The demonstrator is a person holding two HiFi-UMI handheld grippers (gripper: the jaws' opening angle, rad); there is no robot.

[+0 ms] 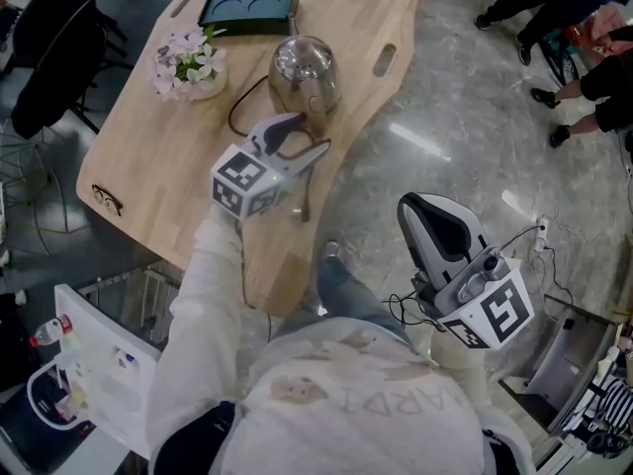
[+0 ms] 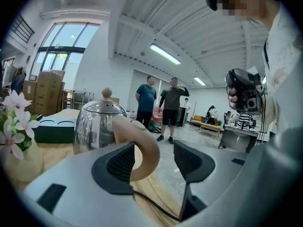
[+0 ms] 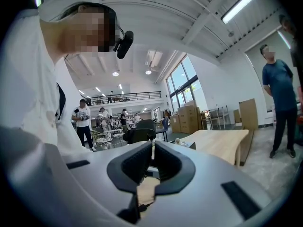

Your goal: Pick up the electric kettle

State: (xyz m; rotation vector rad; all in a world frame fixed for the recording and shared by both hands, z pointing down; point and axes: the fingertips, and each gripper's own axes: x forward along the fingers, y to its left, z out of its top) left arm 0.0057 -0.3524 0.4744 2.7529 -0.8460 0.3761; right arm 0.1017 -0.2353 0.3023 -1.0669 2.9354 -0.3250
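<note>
An electric kettle (image 1: 304,72) of polished steel is being shown upright on a wooden table (image 1: 148,166), in the upper middle of the head view, just right of a pot of pale flowers (image 1: 188,67). The left gripper (image 1: 312,132) is being held wide open at the kettle's near side. In the left gripper view the kettle's beige handle (image 2: 147,150) is being framed between the jaws, close to the left pad and clear of the right. The right gripper (image 1: 435,221) is being held closed and empty at the lower right, over the floor. The reach is judged nearly done, with gripping and lifting still being awaited.
</note>
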